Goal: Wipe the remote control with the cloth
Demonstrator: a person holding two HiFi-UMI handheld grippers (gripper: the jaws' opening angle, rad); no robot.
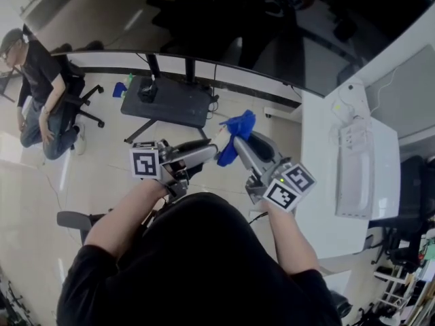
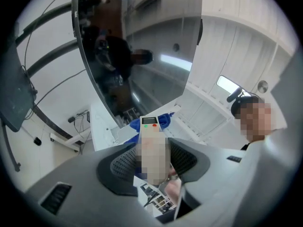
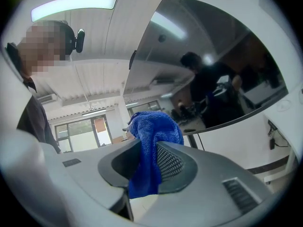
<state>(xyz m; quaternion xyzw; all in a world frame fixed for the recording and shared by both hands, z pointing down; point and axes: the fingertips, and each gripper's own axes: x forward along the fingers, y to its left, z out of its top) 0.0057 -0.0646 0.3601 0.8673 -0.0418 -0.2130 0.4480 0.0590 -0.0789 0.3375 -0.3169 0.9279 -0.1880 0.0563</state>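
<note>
We see a slim white remote control [image 2: 151, 131] clamped between the jaws of the left gripper [image 2: 152, 161]. Its far end, with a small display and green and red buttons, points away. A blue terry cloth [image 3: 151, 131] hangs bunched between the jaws of the right gripper [image 3: 147, 163], its upper fold right at the remote's far end.

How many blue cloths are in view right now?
1. The blue cloth is pinched in the right gripper, held up by the far end of the remote that the left gripper grips. No other shows; one could lie hidden.
</note>
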